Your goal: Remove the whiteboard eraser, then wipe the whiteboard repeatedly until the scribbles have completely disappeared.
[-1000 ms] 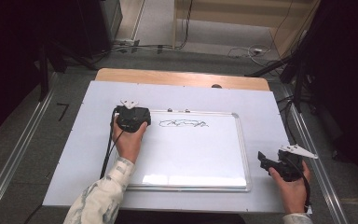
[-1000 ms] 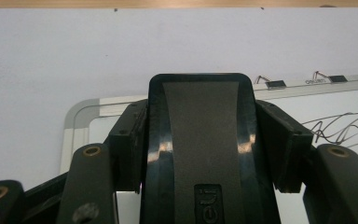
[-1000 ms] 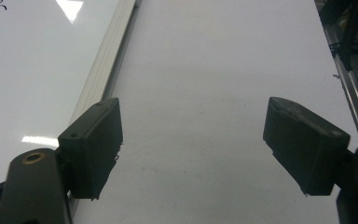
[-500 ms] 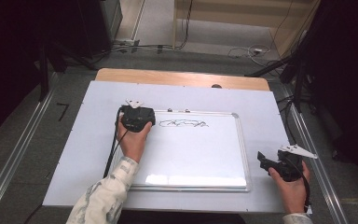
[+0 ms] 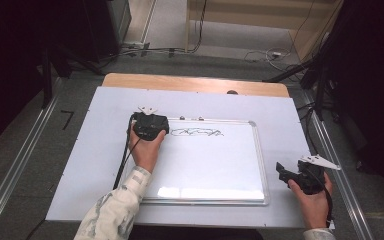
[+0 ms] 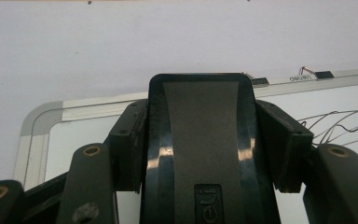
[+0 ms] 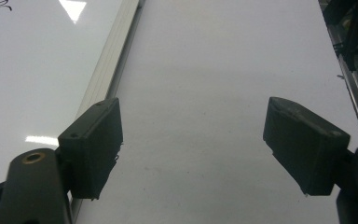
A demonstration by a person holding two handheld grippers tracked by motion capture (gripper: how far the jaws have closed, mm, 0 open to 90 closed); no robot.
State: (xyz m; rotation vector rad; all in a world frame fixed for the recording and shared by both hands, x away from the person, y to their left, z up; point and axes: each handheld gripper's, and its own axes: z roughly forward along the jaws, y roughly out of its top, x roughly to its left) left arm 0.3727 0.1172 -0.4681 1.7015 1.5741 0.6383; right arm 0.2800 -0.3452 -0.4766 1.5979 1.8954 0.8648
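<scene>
A whiteboard (image 5: 205, 170) with a silver frame lies flat on the white table cover. A black scribble (image 5: 196, 132) runs along its top part. My left gripper (image 5: 150, 126) sits at the board's upper left corner, just left of the scribble. It is shut on a black eraser (image 6: 200, 140), whose grey felt face stands between the jaws. In the left gripper view the scribble's lines (image 6: 340, 126) show at the right, close to the eraser. My right gripper (image 5: 286, 172) rests off the board's lower right corner. It is open (image 7: 193, 144) over bare white cover, nothing between the jaws.
The board's frame (image 7: 109, 60) runs just left of my right gripper. Small fittings (image 5: 190, 118) sit on the board's top rail. A wooden table edge (image 5: 195, 82) lies beyond the cover, metal rails (image 5: 340, 165) flank the table, and cables (image 5: 260, 52) trail on the floor behind.
My left gripper with the eraser has slid a little to the right along the board's top, closer to the scribble. The right gripper has stayed put.
</scene>
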